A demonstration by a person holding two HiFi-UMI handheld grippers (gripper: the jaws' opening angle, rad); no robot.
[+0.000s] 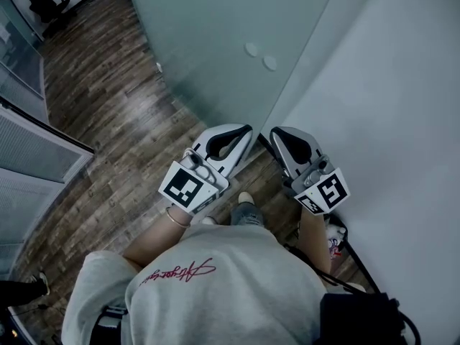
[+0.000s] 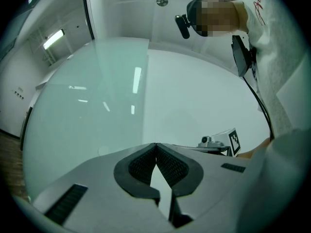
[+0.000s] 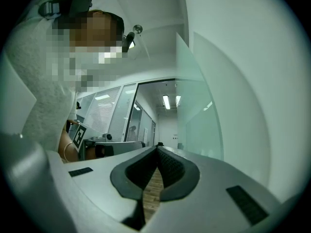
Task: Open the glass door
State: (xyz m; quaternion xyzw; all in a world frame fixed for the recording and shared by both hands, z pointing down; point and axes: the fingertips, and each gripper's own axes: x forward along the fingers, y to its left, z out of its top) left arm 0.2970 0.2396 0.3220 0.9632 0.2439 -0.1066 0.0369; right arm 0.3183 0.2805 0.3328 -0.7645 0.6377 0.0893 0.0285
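The frosted glass door stands ahead of me, with two round fittings near its edge beside the white wall. My left gripper and right gripper are held side by side just short of the foot of the door, both shut with nothing between the jaws. In the left gripper view the left gripper faces the frosted pane. The right gripper looks past the glass edge down a corridor.
Wooden floor runs to the left of the door. A glass partition with blinds lines the left side, and an office chair stands far back. A black cable runs along the wall at the right.
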